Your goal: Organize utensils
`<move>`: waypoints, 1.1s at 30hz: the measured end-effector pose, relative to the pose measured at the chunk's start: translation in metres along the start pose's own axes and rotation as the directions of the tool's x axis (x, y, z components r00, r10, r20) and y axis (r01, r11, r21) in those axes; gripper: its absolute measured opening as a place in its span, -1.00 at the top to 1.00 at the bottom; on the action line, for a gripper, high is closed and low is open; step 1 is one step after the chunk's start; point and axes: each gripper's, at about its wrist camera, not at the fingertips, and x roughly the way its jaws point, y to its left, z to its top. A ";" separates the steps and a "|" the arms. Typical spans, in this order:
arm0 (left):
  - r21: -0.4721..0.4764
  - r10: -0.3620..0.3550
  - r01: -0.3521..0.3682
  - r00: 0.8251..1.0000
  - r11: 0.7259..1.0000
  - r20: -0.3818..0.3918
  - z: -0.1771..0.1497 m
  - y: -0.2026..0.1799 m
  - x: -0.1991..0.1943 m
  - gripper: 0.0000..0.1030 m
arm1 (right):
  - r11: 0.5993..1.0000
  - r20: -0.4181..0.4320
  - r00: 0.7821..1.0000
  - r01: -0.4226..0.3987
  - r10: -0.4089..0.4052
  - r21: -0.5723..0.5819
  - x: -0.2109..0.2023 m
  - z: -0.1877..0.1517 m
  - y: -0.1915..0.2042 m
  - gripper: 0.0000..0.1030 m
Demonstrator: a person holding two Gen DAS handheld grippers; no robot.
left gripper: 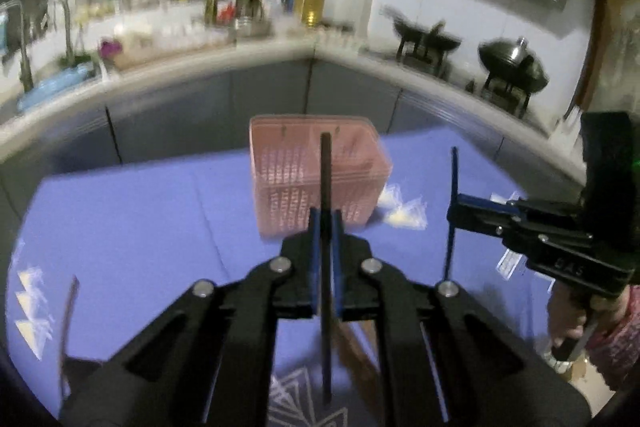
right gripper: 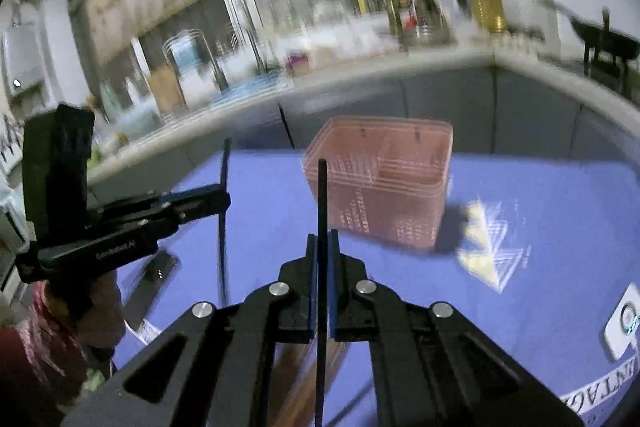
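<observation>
A table covered with a violet-blue cloth (left gripper: 132, 227) fills the lower half of both wrist views, with a blurred kitchen counter (left gripper: 240, 55) curving behind it. Toward the far side of the cloth stands a pink slotted plastic basket (left gripper: 316, 179), upright and divided inside into compartments, as is seen in the right wrist view (right gripper: 384, 187); nothing can be made out in it.

The left gripper (left gripper: 326, 227) is clenched on a thin dark chopstick (left gripper: 326, 171), which is held upright and gripped near its middle, so that one end rises in front of the basket and the other hangs toward the cloth. The right gripper (right gripper: 322, 251) is likewise closed on a second dark chopstick (right gripper: 321, 195), also upright and pinched mid-length. Both sticks are carried above the table, short of the basket.

The chopsticks are judged to be light, stiff and smooth. Being so slim, each could pivot or slide between the flat pads if knocked against the basket rim. A hold near the middle, as shown, is judged sound for balance; a slightly higher hold would leave more of the lower end free to be guided into a compartment.
</observation>
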 end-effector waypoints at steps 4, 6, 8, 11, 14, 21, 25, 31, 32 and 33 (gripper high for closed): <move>0.021 -0.006 0.003 0.993 1.000 0.119 0.046 -0.006 -0.031 0.91 | 1.000 0.119 0.993 -0.005 0.006 -0.003 -0.017 0.048 0.002 0.91; 0.037 0.025 -0.033 0.980 0.999 0.196 0.074 -0.008 -0.042 0.91 | 1.000 0.182 0.983 0.007 -0.007 -0.001 -0.021 0.078 0.001 0.91; 0.044 0.065 -0.079 0.962 0.996 0.265 0.100 -0.009 -0.044 0.91 | 0.999 0.258 0.966 0.035 -0.036 0.010 -0.017 0.108 -0.003 0.91; 0.054 0.129 -0.153 0.943 0.987 0.306 0.129 -0.006 -0.025 0.91 | 0.997 0.327 0.942 0.076 -0.081 0.029 0.001 0.134 -0.013 0.91; 0.064 0.189 -0.216 0.940 0.974 0.282 0.136 0.000 0.011 0.91 | 0.993 0.333 0.935 0.111 -0.120 0.047 0.038 0.145 -0.026 0.91; 0.063 0.242 -0.249 0.965 0.967 0.101 0.112 0.023 0.090 0.90 | 0.992 0.133 0.983 0.119 -0.124 0.049 0.117 0.116 -0.048 0.90; 0.031 0.279 -0.281 0.960 0.959 0.035 0.096 0.039 0.105 -0.19 | 0.987 0.031 0.994 0.098 -0.103 0.126 0.130 0.097 -0.068 0.85; -0.123 0.297 -0.290 0.954 0.949 0.041 0.073 0.076 0.088 -0.11 | 0.972 0.111 0.985 0.109 -0.135 0.209 0.091 0.076 -0.080 0.00; -0.139 0.293 -0.285 0.955 0.948 0.040 0.064 0.080 0.083 -0.07 | 0.969 0.141 0.981 0.097 -0.131 0.226 0.077 0.067 -0.081 -0.03; -0.146 0.291 -0.283 0.956 0.948 0.034 0.055 0.082 0.080 -0.04 | 0.968 0.146 0.980 0.097 -0.134 0.232 0.070 0.060 -0.082 -0.03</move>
